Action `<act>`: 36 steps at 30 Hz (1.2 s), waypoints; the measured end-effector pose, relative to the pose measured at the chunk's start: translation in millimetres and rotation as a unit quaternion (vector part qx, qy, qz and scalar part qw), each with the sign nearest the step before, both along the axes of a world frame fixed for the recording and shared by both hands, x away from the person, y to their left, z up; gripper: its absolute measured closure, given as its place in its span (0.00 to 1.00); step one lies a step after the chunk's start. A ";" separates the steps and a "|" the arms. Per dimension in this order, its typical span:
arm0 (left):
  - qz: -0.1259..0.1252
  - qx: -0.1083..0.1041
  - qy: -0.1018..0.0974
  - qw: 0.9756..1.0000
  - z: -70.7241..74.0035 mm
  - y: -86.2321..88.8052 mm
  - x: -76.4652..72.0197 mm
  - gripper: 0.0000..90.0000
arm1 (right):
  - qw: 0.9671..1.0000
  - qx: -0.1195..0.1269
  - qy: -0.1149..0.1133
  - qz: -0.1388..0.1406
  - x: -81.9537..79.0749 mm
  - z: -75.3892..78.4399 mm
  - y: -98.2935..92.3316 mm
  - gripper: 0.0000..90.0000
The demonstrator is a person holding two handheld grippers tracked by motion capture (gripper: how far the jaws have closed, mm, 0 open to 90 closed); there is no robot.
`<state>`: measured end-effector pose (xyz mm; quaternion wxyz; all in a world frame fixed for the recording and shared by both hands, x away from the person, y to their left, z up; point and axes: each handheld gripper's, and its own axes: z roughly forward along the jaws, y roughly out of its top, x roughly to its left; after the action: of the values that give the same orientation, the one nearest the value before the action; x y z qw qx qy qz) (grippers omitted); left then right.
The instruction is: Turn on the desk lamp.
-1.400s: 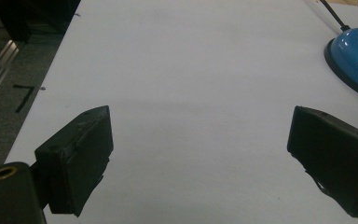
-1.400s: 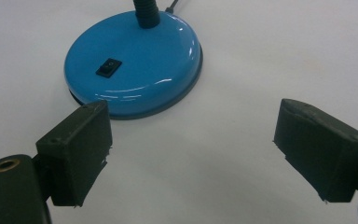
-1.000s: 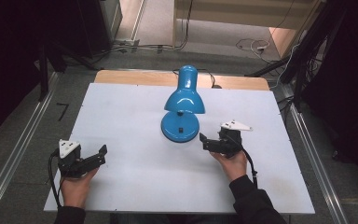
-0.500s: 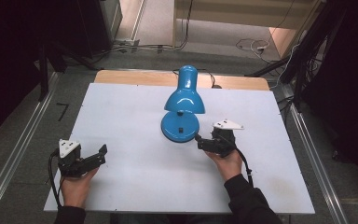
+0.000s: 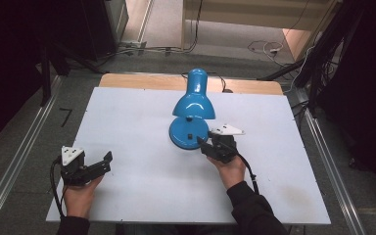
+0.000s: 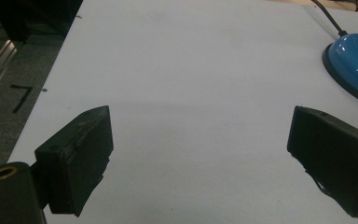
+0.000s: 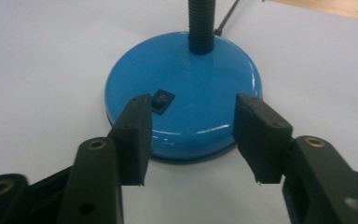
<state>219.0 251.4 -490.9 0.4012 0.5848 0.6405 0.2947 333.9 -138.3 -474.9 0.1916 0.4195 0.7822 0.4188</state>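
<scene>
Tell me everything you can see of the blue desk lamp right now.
The blue desk lamp stands upright mid-table, glossy like painted metal. Its round base carries a small black rocker switch and a dark ribbed gooseneck; the shade tilts down over the base. A dark cord leaves the back. The right tongs, open, sit at the base's near edge; contact cannot be told.

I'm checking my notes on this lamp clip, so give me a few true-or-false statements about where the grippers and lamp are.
1. The right gripper has its jaws open at the blue lamp base. True.
2. The left gripper holds the lamp. False: it rests open near the table's front left, apart from the lamp.
3. A black switch sits on the base. True.
4. The lamp lies tipped on its side. False: it stands on its base, shade above.
</scene>
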 end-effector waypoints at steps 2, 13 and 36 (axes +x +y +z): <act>0.000 0.000 0.000 1.000 0.0 0.3 0.0 0.08 | 1.000 0.001 0.001 0.003 0.7 -0.4 1.5 0.63; -0.001 0.000 0.002 1.000 -0.1 0.8 0.3 0.09 | 1.000 0.010 0.008 0.024 7.7 -3.2 17.5 0.97; 0.000 -0.001 0.003 1.000 -0.8 2.1 0.9 0.09 | 1.000 0.006 0.021 0.013 23.0 -15.8 36.6 0.97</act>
<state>220.0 253.4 -491.7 0.4000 0.5855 0.6417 0.2925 356.9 -101.8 -490.7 0.1671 0.4188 0.7889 0.4176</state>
